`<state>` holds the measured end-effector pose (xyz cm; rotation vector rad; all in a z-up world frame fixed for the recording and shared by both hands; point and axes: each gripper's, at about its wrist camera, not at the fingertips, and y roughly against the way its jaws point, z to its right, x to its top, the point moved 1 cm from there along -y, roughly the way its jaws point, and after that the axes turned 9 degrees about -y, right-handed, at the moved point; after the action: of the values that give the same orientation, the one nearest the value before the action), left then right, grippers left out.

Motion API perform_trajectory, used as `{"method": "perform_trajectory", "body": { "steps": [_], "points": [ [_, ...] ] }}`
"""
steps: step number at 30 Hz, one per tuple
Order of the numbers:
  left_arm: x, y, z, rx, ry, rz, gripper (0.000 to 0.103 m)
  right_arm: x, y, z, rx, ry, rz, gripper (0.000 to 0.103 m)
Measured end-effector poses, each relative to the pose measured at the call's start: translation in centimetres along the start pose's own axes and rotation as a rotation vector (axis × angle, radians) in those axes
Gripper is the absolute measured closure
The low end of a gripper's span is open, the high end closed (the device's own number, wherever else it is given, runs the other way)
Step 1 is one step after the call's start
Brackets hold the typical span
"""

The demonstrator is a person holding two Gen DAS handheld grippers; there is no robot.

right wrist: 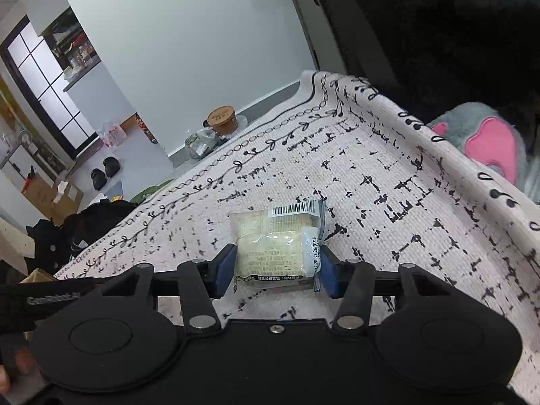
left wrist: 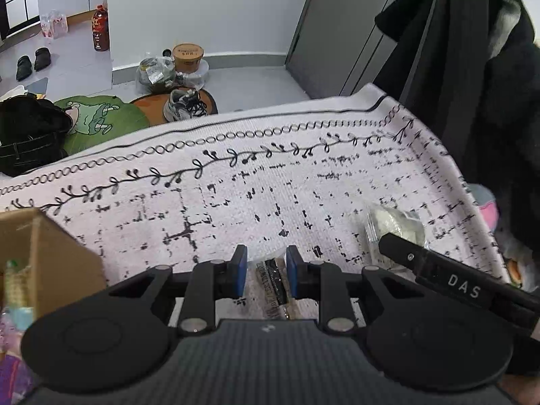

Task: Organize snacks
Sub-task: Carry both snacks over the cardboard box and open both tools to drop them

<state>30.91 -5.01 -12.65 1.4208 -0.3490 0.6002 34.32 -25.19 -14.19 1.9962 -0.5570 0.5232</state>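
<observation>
Left wrist view: the left claw [left wrist: 266,270] hangs over the patterned cloth [left wrist: 236,182] on the surface, its blue pads narrowly apart with a slim dark snack pack [left wrist: 274,285] between them; whether the pads press it I cannot tell. A cardboard box [left wrist: 50,256] with packets inside stands at the left. The right claw's black finger [left wrist: 438,266] reaches in from the right, over a clear pastry pack [left wrist: 391,224].

Right wrist view: the right claw [right wrist: 277,268] straddles the pastry pack [right wrist: 276,246], which lies flat on the cloth [right wrist: 388,175]. Both blue pads touch the wrapper's sides, gripping it.
</observation>
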Motion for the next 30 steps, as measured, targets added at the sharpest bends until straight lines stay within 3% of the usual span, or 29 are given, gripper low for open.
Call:
{"method": "perform_trajectory", "body": {
  "steps": [13, 30],
  "points": [
    [-1.2, 6.8, -2.8, -0.053, 0.029, 0.097, 0.080, -1.1, 4.0, -4.9, 0.049, 0.039, 0.054, 0.054],
    [-4.1, 14.3, -8.0, -0.001, 0.114, 0.194, 0.080, -3.6, 7.8, -11.3, 0.153, 0.034, 0.082, 0.054]
  ]
}}
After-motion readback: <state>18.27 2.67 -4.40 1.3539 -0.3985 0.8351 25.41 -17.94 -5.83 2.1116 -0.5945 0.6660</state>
